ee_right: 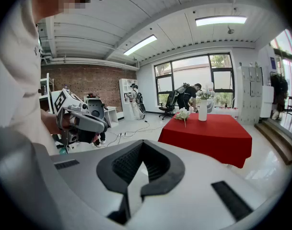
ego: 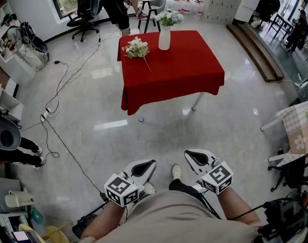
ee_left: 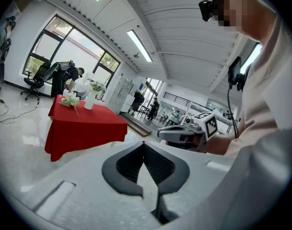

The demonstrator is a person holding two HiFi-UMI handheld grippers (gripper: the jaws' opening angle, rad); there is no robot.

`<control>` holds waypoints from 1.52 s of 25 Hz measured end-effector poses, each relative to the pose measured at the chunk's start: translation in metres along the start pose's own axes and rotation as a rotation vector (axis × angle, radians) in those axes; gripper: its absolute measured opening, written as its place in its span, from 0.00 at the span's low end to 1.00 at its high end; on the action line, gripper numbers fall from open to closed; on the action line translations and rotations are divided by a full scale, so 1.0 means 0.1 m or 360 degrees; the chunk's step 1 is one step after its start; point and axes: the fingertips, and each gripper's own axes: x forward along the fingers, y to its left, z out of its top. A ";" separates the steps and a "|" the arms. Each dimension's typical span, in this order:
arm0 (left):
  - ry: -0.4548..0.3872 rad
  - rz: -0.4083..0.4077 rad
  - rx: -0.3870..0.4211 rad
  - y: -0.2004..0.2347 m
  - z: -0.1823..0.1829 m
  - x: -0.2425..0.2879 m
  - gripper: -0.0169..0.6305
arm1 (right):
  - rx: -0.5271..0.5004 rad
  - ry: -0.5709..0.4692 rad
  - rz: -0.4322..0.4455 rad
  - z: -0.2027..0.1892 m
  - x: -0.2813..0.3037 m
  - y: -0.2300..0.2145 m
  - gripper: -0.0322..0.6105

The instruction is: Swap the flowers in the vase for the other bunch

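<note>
Glossy floor [ego: 143, 135] separates us from the red table [ego: 184, 70] at upper centre, white vase [ego: 164, 38] of flowers [ego: 169, 18] upright, other bunch [ego: 136, 48] lying just left of it, while left gripper [ego: 151, 162] and right gripper [ego: 188, 155] wait low in frame, fingers pinched together and empty, nothing yet in reach.

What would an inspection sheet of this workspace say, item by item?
Surface: table under a red cloth.
Job's things: white vase holding flowers near the far edge; loose bunch lying left of it, apart.
Clutter: nothing seen.
Grippers: left gripper and right gripper, jaws shut, empty, well short of the table.
Cables: cables trail over the floor left of the table.
Surroundings: office chair, person behind the table, wooden step at right.
</note>
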 end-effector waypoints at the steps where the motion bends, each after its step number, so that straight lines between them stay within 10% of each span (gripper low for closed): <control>1: -0.0002 -0.0018 -0.0008 -0.06 0.01 0.09 0.04 | 0.0002 -0.0001 0.0013 -0.03 -0.04 -0.07 0.07; 23: -0.0021 0.0180 0.0119 -0.11 0.78 2.14 0.04 | 0.0061 -0.0064 0.0135 -0.18 -0.28 -2.18 0.09; 38: -0.0042 -0.0051 0.0086 1.49 1.71 2.64 0.08 | 0.0046 -0.0102 -0.0090 0.84 1.31 -3.27 0.31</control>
